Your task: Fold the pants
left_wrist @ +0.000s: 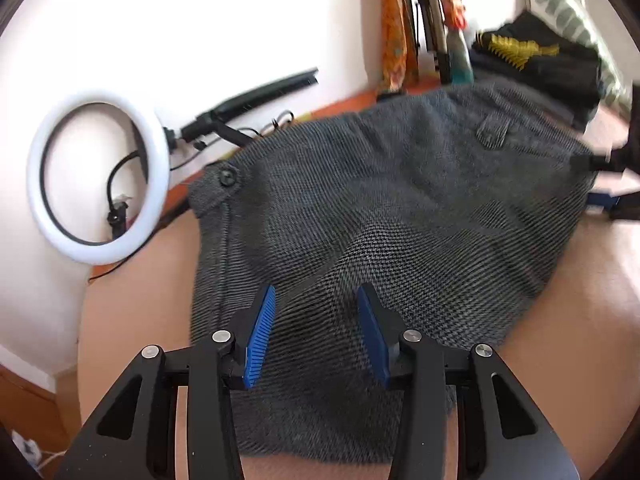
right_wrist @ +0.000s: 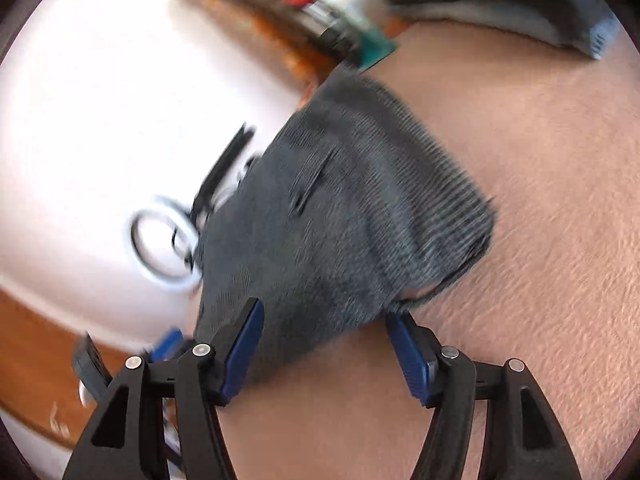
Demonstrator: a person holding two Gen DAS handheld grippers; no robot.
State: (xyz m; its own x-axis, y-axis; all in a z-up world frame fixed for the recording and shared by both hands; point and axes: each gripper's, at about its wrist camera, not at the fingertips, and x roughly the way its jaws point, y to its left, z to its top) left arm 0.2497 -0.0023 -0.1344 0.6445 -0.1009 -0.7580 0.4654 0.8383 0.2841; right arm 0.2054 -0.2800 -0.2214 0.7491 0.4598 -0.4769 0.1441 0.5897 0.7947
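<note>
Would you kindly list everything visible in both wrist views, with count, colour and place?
pants: one, dark grey weave, lying on the surface, button at the left edge in the left wrist view
surface: one, pinkish tan, under the pants
ring light: one, white, left of the pants by the white wall
dark cloth: one, black with a yellow print, beyond the pants
patterned fabric: one, orange, hanging at the back
left gripper: one, black with blue pads, open above the pants
right gripper: one, black with blue pads, open at the pants' near edge
</note>
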